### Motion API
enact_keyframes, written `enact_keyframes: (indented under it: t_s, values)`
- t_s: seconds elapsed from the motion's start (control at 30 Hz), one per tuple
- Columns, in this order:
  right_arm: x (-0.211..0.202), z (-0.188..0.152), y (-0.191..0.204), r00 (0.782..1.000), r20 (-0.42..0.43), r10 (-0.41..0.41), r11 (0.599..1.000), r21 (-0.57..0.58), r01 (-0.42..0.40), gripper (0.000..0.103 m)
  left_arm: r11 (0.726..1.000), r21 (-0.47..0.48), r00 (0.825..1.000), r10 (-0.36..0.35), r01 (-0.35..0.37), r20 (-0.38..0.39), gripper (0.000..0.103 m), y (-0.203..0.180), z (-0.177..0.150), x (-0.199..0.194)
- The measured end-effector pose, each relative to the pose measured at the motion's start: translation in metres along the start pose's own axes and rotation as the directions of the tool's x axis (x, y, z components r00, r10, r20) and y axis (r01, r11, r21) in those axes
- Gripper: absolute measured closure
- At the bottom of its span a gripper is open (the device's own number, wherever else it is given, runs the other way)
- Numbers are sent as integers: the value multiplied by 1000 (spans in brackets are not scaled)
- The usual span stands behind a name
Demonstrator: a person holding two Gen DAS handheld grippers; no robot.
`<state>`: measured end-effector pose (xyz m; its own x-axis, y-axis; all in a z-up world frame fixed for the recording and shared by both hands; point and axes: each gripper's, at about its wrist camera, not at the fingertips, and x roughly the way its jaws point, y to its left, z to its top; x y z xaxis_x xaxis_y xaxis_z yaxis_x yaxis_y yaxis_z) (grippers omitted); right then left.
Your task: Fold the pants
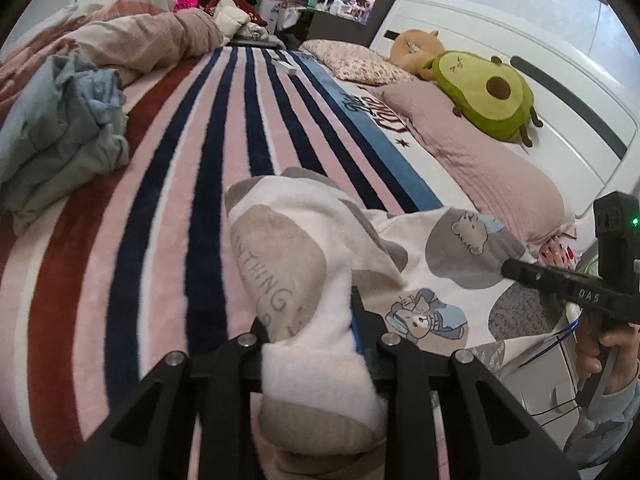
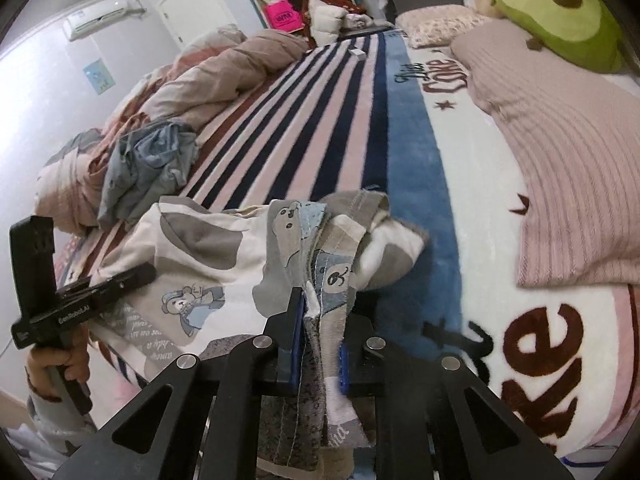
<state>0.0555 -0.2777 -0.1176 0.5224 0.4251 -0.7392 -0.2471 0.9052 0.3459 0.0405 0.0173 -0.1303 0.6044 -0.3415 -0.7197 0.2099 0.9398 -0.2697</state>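
White pants with grey patches and blue bear prints (image 1: 400,256) hang stretched between both grippers over the striped bed. My left gripper (image 1: 308,320) is shut on a bunched fleecy edge of the pants. My right gripper (image 2: 320,312) is shut on several gathered layers of the same pants (image 2: 208,256). The right gripper also shows in the left wrist view (image 1: 508,268), clamped on the fabric's right side. The left gripper shows in the right wrist view (image 2: 148,272) at the fabric's left side.
The striped blanket (image 1: 224,160) covers the bed. A crumpled blue-grey garment (image 1: 60,128) lies to the left by a bunched duvet (image 1: 132,40). Pink pillows (image 1: 488,164) and an avocado plush (image 1: 484,92) lie by the white headboard (image 1: 560,80). Cluttered shelves stand beyond.
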Motion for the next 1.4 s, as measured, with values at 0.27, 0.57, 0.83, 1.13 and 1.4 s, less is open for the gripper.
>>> enact_keyframes:
  t_s: [0.27, 0.57, 0.83, 1.13, 1.4]
  values:
    - [34, -28, -11, 989, -118, -94, 995, 23, 97, 45, 999, -28, 997, 18, -20, -71, 81, 13, -26, 8]
    - [47, -48, -37, 970, -158, 187, 966, 208, -153, 71, 998, -46, 995, 40, -45, -93, 81, 14, -26, 19]
    - [20, -32, -16, 986, -73, 151, 979, 147, -139, 86, 999, -40, 999, 25, -26, -33, 81, 12, -18, -1]
    - [9, -4, 35, 989, -31, 148, 988, 48, -146, 86, 998, -49, 998, 50, -48, 45, 81, 38, -11, -41]
    - [47, 20, 116, 978, -72, 197, 978, -57, -201, 86, 986, -103, 982, 144, -132, 121, 81, 100, -11, -88]
